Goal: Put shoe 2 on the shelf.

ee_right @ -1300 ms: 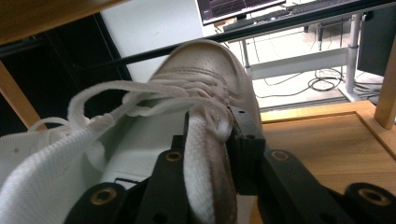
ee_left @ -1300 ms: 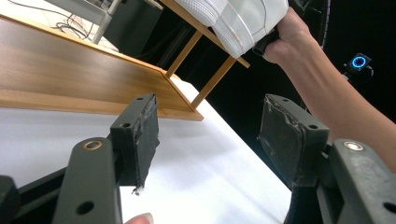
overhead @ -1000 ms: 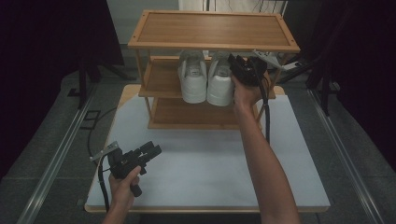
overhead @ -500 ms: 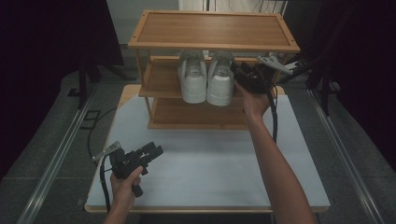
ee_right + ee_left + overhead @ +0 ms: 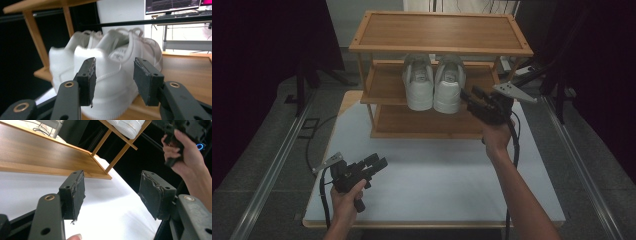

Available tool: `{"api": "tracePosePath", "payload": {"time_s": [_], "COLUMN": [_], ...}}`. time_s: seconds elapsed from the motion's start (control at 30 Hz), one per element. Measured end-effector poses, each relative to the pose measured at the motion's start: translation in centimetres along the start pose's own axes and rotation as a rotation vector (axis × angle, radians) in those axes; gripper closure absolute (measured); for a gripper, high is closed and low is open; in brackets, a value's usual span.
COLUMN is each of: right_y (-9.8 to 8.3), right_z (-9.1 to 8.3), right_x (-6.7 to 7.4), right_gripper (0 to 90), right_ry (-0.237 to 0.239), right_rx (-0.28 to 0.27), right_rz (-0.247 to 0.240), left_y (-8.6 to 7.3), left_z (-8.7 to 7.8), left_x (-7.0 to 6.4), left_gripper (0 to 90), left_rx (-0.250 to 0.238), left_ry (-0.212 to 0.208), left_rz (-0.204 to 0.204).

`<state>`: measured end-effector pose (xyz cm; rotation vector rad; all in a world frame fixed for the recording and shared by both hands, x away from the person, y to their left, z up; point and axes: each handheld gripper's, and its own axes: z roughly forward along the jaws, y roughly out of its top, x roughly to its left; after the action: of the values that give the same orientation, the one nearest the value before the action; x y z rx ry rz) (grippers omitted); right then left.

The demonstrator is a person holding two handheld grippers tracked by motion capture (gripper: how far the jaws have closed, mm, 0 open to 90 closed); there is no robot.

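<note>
Right gripper (image 5: 469,94) beside sneakers (image 5: 433,85) (fingers apart)

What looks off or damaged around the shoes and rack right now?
Nothing on the rack stands out: the two white shoes sit side by side on the middle shelf, heels toward the table. The one oddity is wear: the black pads on the left gripper are frayed and chipped along their edges.
</note>
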<state>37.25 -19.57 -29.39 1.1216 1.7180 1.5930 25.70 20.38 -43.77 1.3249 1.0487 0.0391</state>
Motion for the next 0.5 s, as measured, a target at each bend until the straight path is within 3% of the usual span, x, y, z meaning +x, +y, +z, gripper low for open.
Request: {"api": "tracePosePath", "payload": {"time_s": [0.23, 0.5], "right_y": [-2.7, -7.3], "right_z": [-3.0, -7.0], "right_x": [0.6, 1.2], "right_gripper": [51.4, 49.2], "right_ry": [0.062, 0.115], "right_rx": [0.004, 0.024], "right_rz": [-0.028, -0.070], "left_y": [0.0, 0.0], "left_z": [-0.1, -0.2], "left_x": [0.2, 0.1], "left_gripper": [36.8, 36.7], "left_rx": [-0.002, -0.002], "left_ry": [0.008, 0.014], "left_rz": [-0.007, -0.001]}}
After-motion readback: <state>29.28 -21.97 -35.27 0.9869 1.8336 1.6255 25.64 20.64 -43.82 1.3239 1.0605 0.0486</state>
